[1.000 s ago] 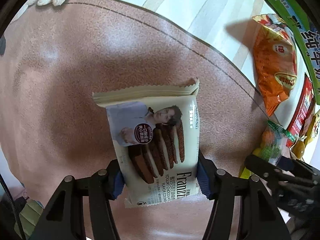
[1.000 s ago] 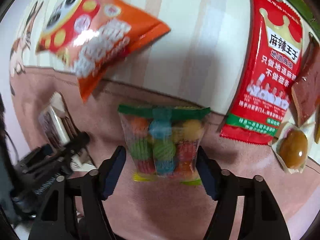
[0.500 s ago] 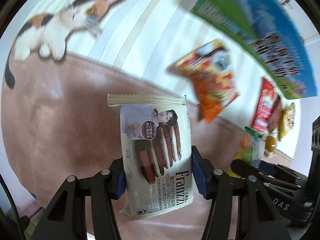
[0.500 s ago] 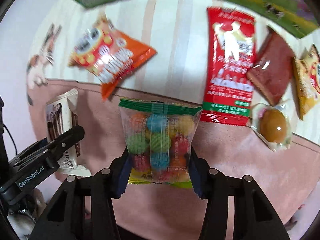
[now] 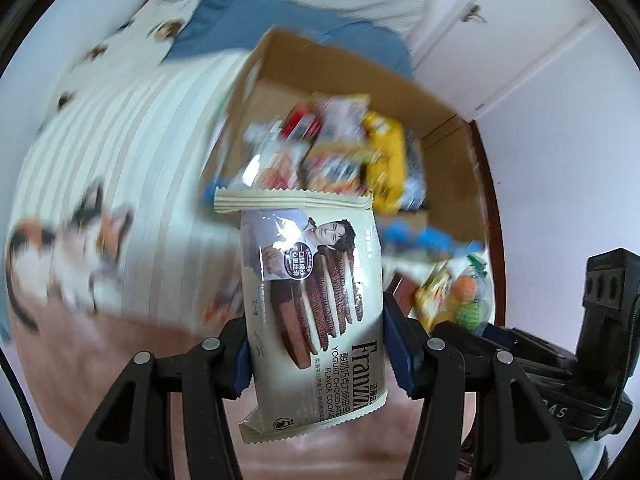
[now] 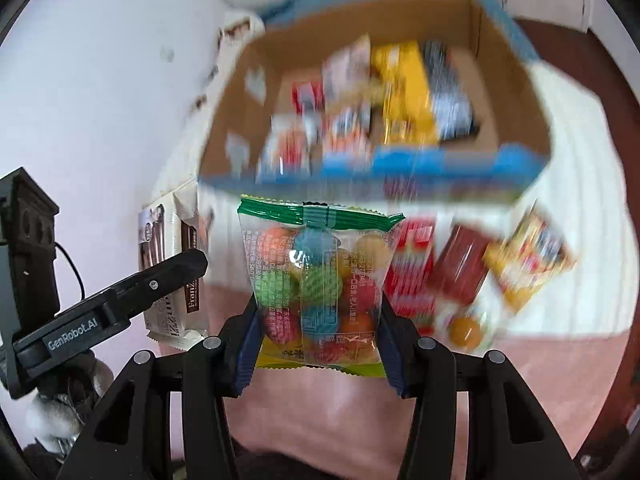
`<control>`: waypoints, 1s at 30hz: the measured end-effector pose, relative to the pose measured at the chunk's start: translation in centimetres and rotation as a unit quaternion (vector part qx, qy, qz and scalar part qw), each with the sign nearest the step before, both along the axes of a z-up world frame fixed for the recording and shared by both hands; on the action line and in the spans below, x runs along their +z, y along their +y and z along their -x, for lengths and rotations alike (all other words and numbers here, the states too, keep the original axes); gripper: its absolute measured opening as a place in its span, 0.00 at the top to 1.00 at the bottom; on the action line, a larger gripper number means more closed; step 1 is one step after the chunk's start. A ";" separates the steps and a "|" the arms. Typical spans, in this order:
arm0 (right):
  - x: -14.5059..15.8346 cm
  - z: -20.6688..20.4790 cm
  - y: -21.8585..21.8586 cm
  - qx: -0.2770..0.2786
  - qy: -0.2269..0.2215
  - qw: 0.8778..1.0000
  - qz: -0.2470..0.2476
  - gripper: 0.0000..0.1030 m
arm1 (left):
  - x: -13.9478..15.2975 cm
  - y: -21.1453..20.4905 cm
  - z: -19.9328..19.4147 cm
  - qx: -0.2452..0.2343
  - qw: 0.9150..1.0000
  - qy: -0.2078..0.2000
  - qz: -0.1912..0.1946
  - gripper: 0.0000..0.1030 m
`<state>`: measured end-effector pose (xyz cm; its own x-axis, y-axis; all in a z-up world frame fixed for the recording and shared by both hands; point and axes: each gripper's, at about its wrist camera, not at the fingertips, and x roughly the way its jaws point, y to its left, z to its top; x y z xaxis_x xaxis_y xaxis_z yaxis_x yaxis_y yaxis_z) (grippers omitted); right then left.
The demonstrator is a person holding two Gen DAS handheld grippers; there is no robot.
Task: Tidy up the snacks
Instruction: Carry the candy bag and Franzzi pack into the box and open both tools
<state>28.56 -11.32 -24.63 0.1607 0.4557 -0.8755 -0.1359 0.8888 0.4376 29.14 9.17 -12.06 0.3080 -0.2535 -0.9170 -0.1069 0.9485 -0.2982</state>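
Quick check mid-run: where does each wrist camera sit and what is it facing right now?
Left wrist: on the left gripper, clamping the cookie pack, facing the cardboard box; right gripper at its right edge.
Right wrist: on the right gripper, clamping the candy bag, facing the same box; left gripper at left.
Shared: box, both packs.

Lighting and picture quality, both wrist views: bright, even, soft indoor light; heavy motion blur behind.
Sharp: cream foil cookie packet (image 5: 316, 312), with white glare patch, and clear plastic bag of coloured candy balls (image 6: 318, 284), small glint. Smeared: open brown cardboard box (image 6: 516, 80), its contents, striped cat-print cloth (image 5: 132, 160). Fisheye curvature, black vignette corners.
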 end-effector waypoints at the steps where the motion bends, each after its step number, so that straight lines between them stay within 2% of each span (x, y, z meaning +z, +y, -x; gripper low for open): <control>1: 0.1 -1.0 0.2 -0.006 -0.010 1.000 0.002 0.48 | 0.6 -0.4 -1.5 -0.010 1.000 -0.006 -0.012 0.49; 4: 0.6 -5.2 0.6 -0.032 -0.043 0.998 0.021 0.48 | 1.9 -1.1 -5.8 -0.030 0.997 -0.024 -0.062 0.49; 8: 0.5 -11.1 -0.3 -0.061 -0.058 0.995 0.057 0.48 | 1.4 -0.7 -12.0 -0.037 0.993 -0.017 -0.111 0.49; 11: -0.4 -15.2 -0.7 -0.069 -0.052 0.993 0.085 0.48 | -0.2 -0.1 -16.8 -0.031 0.990 0.004 -0.136 0.49; 17: -4.4 -22.0 -0.2 -0.081 -0.040 0.986 0.143 0.46 | -4.8 1.1 -23.3 -0.030 0.982 0.060 -0.176 0.47; 19: -5.9 -24.0 -0.2 -0.089 -0.024 0.985 0.146 0.36 | -6.1 1.2 -24.6 -0.029 0.981 0.073 -0.176 0.47; 20: -6.3 -24.7 -0.2 -0.094 -0.016 0.984 0.148 0.23 | -6.4 1.2 -25.0 -0.027 0.981 0.072 -0.176 0.45; 21: -7.3 -25.1 -0.2 -0.096 -0.014 0.984 0.148 0.18 | -6.7 1.5 -25.6 -0.025 0.982 0.071 -0.173 0.34; 22: -7.4 -25.4 -0.2 -0.100 -0.014 0.984 0.148 0.17 | -6.8 1.5 -25.8 -0.025 0.983 0.070 -0.170 0.13; 23: -7.5 -25.6 -0.2 -0.101 -0.014 0.984 0.150 0.17 | -6.8 1.4 -25.9 -0.025 0.983 0.068 -0.167 0.07; 30: -8.1 -24.6 0.9 -0.080 -0.015 0.984 0.156 0.12 | -5.9 0.2 -24.3 -0.036 0.987 0.048 -0.149 0.07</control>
<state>53.15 -10.39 -32.73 0.2367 0.1323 -0.9625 0.0080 0.9904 0.1381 53.44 9.39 -17.99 0.2076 0.0141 -0.9781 -0.0510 0.9987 0.0035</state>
